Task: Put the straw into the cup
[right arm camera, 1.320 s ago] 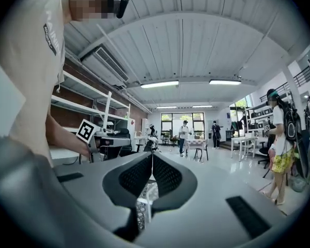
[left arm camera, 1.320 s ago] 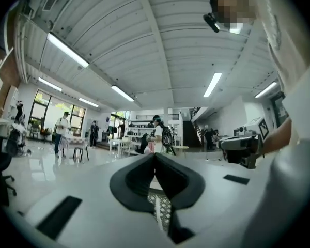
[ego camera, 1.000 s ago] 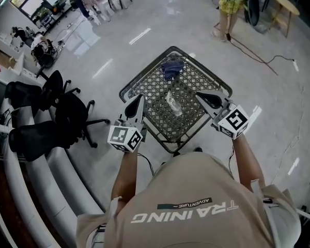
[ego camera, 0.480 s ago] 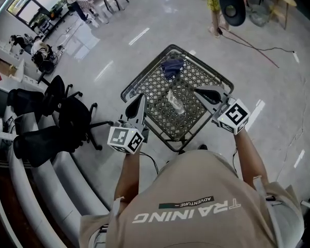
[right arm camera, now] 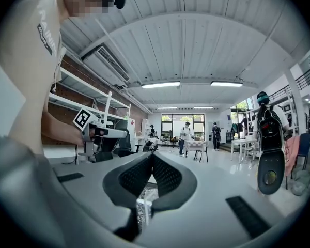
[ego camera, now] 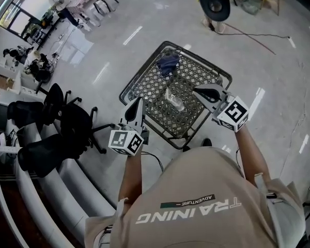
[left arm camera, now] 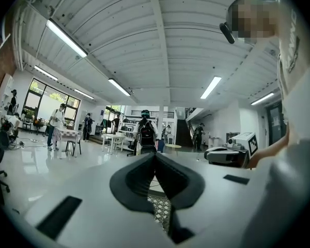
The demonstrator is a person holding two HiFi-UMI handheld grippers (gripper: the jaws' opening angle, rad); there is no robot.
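A clear plastic cup [ego camera: 174, 98] rests near the middle of a small black mesh table [ego camera: 144, 81]; I cannot pick out a straw apart from it. My left gripper [ego camera: 140, 100] hangs over the table's near left edge, shut and empty. My right gripper [ego camera: 196, 90] is just right of the cup at the table's right side, also shut with nothing held. In the left gripper view the jaws [left arm camera: 155, 155] meet tip to tip over the mesh. In the right gripper view the shut jaws [right arm camera: 152, 155] sit above something pale and clear [right arm camera: 143, 204].
A blue crumpled thing [ego camera: 168, 63] lies at the table's far corner. Black office chairs [ego camera: 72, 120] stand left of the table. A person carrying a round black object [ego camera: 214, 1] stands on the shiny floor beyond, near a cable [ego camera: 258, 39].
Both grippers stay shut and nearly still by the table. The person with the round black object has stepped left across the background, and the head view has shifted slightly.
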